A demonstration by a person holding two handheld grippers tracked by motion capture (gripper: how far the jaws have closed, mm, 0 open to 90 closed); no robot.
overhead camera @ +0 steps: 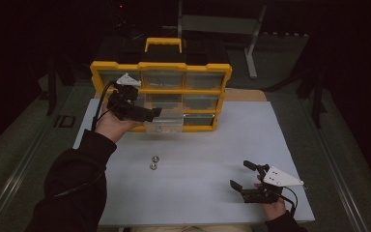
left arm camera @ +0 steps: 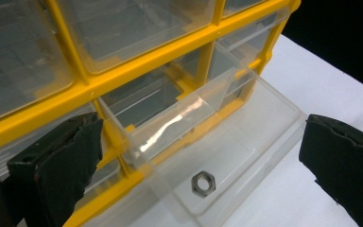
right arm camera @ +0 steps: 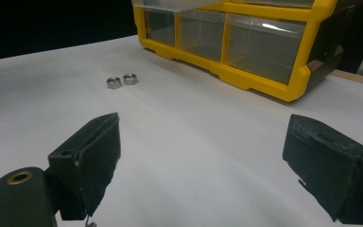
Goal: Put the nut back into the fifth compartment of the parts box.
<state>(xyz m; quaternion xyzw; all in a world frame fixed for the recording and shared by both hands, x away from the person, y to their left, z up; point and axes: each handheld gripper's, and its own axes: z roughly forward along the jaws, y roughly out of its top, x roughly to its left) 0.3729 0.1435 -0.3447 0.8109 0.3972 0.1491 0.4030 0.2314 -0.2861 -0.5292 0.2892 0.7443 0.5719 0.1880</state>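
Note:
A yellow organiser [overhead camera: 160, 65] with clear drawers stands upright at the back of the white table [overhead camera: 207, 145]. Its lower middle drawer [overhead camera: 166, 126] is pulled out, and in the left gripper view one steel nut [left arm camera: 203, 183] lies on the floor of this drawer [left arm camera: 246, 146]. My left gripper [overhead camera: 149, 115] hovers just above and in front of that drawer, jaws wide open [left arm camera: 203, 137], nothing between them. Two more nuts [overhead camera: 154, 162] lie side by side mid-table, also seen as nuts [right arm camera: 122, 81] in the right gripper view. My right gripper [overhead camera: 240, 174] rests open and empty [right arm camera: 205, 125] near the front right.
The organiser frame [right arm camera: 246, 78] stands to the upper right in the right gripper view, its other drawers pushed in. A yellow carrying handle [overhead camera: 163, 43] tops it. Dark floor and a grey stand [overhead camera: 251, 43] lie beyond the table; the table's right edge is close to my right gripper.

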